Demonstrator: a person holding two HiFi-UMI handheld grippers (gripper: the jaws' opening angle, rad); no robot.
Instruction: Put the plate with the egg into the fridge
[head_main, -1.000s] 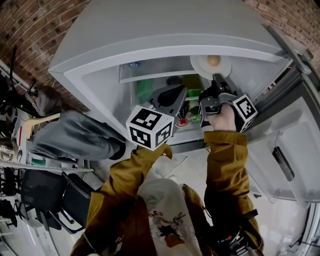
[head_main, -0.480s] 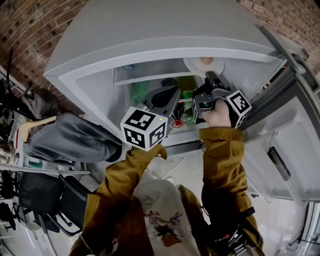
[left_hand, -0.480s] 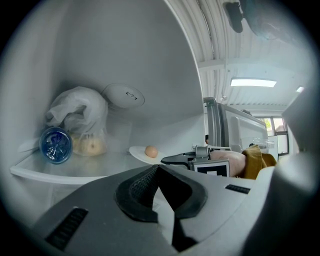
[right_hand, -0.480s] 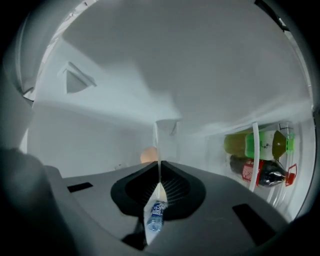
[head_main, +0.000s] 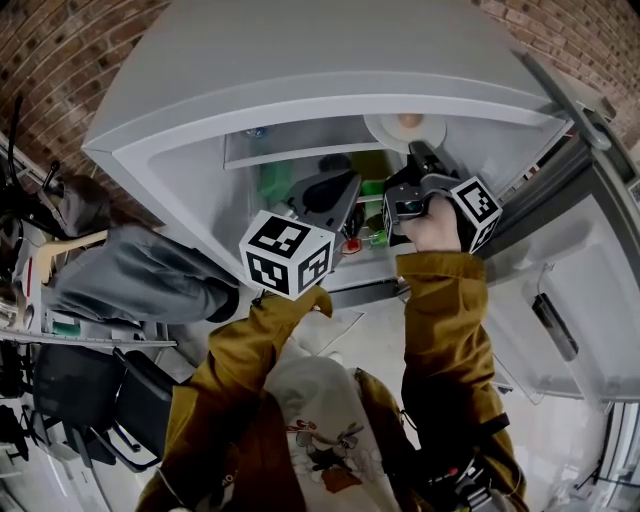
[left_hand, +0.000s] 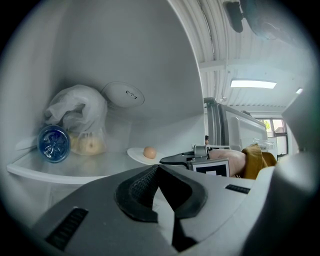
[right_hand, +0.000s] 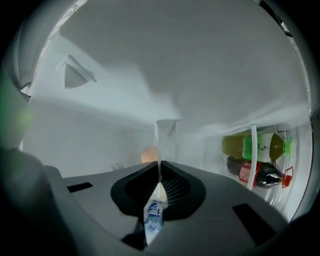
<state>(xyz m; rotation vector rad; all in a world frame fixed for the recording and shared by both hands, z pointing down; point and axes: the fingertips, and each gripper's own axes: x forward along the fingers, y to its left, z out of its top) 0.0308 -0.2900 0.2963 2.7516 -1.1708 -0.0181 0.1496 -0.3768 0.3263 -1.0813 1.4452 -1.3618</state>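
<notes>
The right hand-held gripper (head_main: 417, 152) is clamped on the rim of the plate (head_main: 382, 132), keeping it level on the top shelf (left_hand: 75, 167) of the fridge (head_main: 300, 60), likely so the egg (head_main: 410, 122) cannot roll; the left hand-held gripper (head_main: 350, 185) hangs closed and empty nearby.

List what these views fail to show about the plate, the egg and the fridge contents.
Head view: the top edge of the fridge cuts off the far rim of the plate.
Right gripper view: the shut jaws of the right gripper cover most of the plate and part of the egg; print on the bottles is too small.
Left gripper view: the plastic bag veils its pale contents.
</notes>
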